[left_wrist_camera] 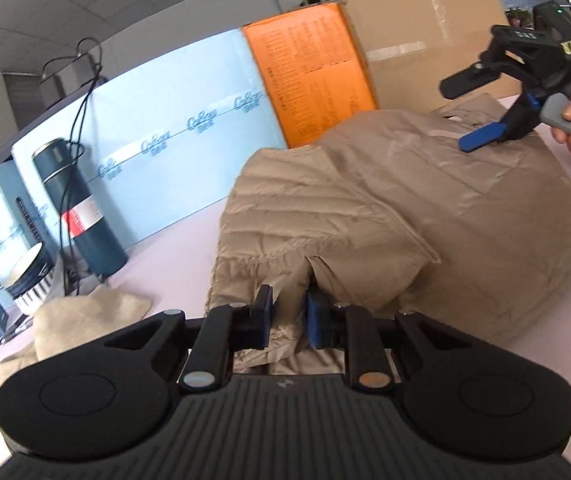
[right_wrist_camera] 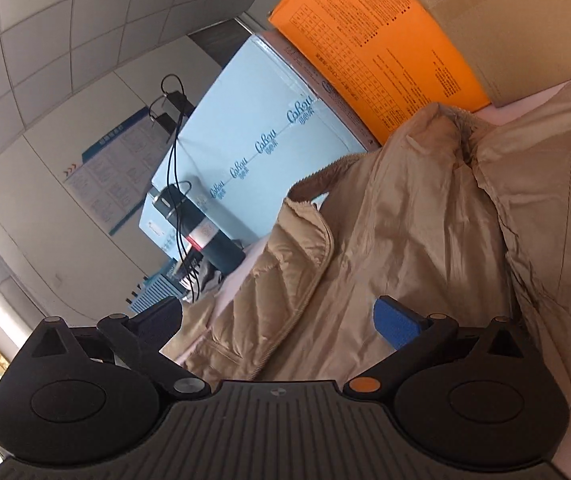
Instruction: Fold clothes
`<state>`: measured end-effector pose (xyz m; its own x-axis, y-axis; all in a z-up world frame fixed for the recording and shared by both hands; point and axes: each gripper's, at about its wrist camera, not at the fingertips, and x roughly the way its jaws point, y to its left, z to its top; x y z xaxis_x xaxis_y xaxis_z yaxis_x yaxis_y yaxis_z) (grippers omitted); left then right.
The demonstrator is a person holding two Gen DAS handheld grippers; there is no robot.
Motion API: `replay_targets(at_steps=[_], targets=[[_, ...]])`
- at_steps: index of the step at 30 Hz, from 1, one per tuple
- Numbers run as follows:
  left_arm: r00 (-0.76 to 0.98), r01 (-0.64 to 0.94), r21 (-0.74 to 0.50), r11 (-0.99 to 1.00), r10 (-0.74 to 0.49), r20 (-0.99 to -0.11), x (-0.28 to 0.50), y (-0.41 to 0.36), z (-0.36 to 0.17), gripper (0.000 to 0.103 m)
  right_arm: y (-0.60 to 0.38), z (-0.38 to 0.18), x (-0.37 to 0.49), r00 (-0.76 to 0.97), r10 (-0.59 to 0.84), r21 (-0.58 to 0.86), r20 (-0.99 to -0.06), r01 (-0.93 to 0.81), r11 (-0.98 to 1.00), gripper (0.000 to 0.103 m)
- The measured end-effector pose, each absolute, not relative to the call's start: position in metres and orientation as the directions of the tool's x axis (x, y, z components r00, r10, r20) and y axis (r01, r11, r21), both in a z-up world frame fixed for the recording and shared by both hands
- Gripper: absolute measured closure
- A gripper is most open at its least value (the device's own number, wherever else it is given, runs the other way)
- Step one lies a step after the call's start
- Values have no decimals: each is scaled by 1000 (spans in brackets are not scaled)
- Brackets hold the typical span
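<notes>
pale pink table [left_wrist_camera: 173,248] w/ tan jacket [left_wrist_camera: 425,208], beige cloth [left_wrist_camera: 85,320], dark flask [left_wrist_camera: 81,208]

A big orange box [left_wrist_camera: 309,76] with small black writing stands at the back of the pink table [left_wrist_camera: 189,236]. A brown cardboard box [left_wrist_camera: 433,44] stands right beside it. On the other side is a long light blue box [left_wrist_camera: 173,120] with blue words in a row. A dark blue bottle [left_wrist_camera: 81,208] with a red and white label stands near the blue box. Black wires [left_wrist_camera: 77,112] hang down by the bottle. A poster [right_wrist_camera: 105,168] hangs on the wall.
</notes>
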<state>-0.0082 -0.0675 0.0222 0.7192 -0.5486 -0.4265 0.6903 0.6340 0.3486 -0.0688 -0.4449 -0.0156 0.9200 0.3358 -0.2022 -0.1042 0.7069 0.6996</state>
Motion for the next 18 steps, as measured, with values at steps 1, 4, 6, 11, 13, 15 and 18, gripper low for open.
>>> replay_targets(at_steps=[1, 4, 6, 11, 13, 15, 18], targets=[[726, 682, 352, 642, -531, -437, -6, -64, 20, 86, -443, -19, -67, 915, 342, 696, -213, -104, 711, 0], [735, 669, 361, 650, -502, -456, -5, -53, 13, 83, -435, -24, -60, 910, 337, 665, -242, -97, 740, 0], [739, 667, 370, 647, -509, -441, -11, -48, 10, 74, -429, -24, -58, 907, 333, 638, -259, -98, 764, 0], [758, 652, 404, 642, -541, -364, -22, -22, 12, 22, -441, -12, -84, 937, 310, 658, -163, -131, 742, 0], [733, 681, 383, 624, -584, -350, -25, -9, 18, 22, -452, -7, -106, 958, 263, 662, -111, -126, 739, 0], [683, 729, 353, 587, -660, -313, -34, 3, 29, 22, -470, -8, -130, 979, 188, 675, -81, -84, 733, 0], [599, 792, 337, 509, -753, -273, -48, -5, 45, 22, -499, -13, -165, 997, 61, 704, -49, -9, 710, 0]])
